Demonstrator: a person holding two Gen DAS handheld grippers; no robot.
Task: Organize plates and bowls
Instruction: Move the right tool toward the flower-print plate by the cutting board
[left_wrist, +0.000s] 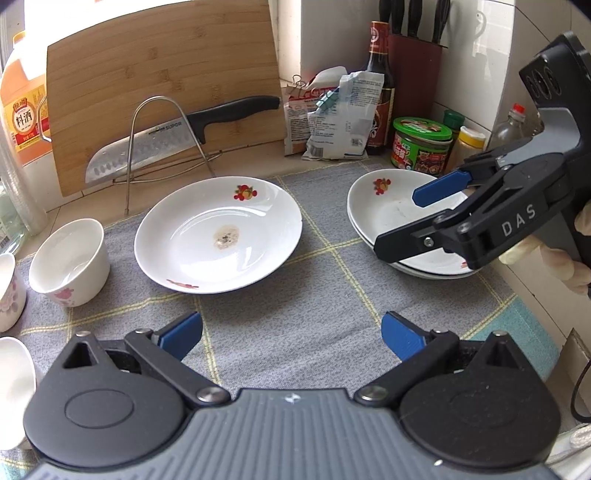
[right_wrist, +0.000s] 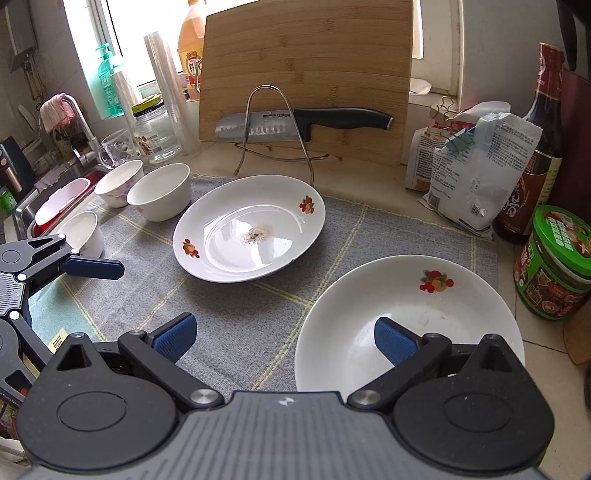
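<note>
While partly hidden by right tongs (left_wrist: 402, 221), stacked plates (left_wrist: 373, 206); both tongs apart, left tongs (left_wrist: 291, 332) empty.

White plate (left_wrist: 218, 236) with red-orange fruit prints at twelve and seven o'clock; grey cloth (left_wrist: 295, 332) with yellow grid lines; blue gripper pads (left_wrist: 183, 334).

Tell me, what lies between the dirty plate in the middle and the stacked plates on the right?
Only bare grey cloth lies between the dirty plate and the stacked plates. Both wrist views show this gap, and nothing stands in it.
</note>
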